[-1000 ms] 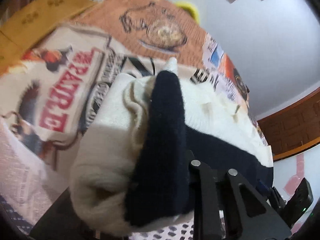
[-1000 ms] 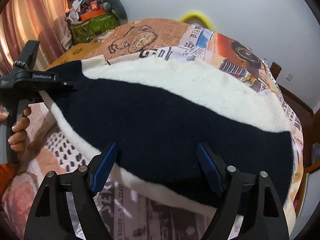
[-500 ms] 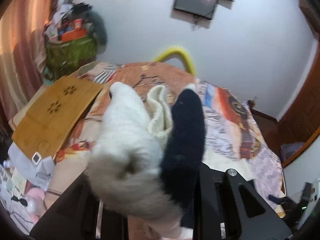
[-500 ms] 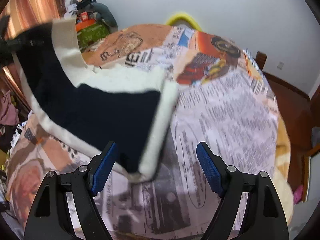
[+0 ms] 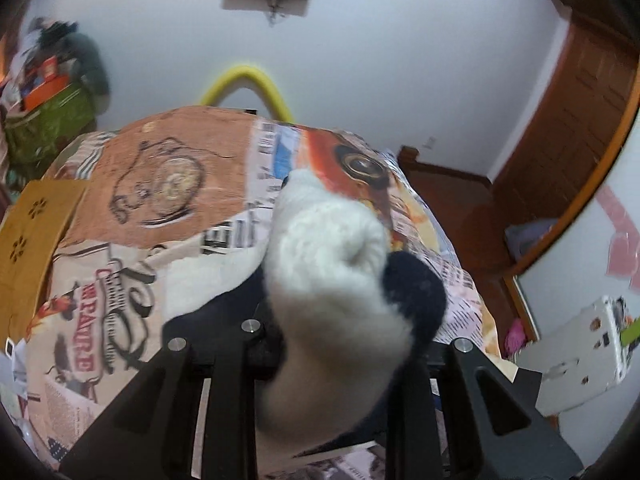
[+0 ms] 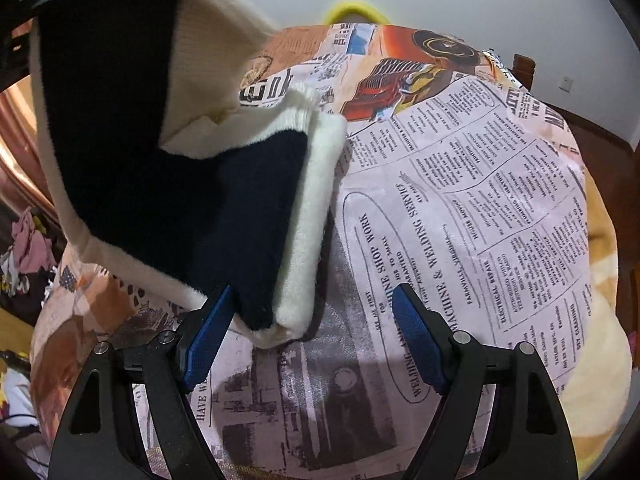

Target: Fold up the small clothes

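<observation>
A small cream and navy knit sweater [image 6: 168, 184] hangs partly lifted over the bed, its lower folded edge resting on the newsprint bedspread [image 6: 460, 200]. My left gripper [image 5: 340, 344] is shut on a bunched cream and navy part of the sweater [image 5: 332, 280], which fills the space between its fingers and hides the fingertips. My right gripper [image 6: 310, 340] is open and empty, low over the bedspread, its blue-padded left finger [image 6: 206, 344] right beside the sweater's lower corner.
The bedspread [image 5: 160, 184] covers the whole bed. A yellow arch [image 5: 244, 84] stands at the bed's far end by the white wall. A wooden board [image 5: 28, 240] lies at the left. Wooden furniture [image 5: 560, 152] is at the right.
My left gripper has lifted the held sweater end up and swung it over, folding the sweater onto itself. The spread sweater has drawn to the left. My right gripper stays open.
</observation>
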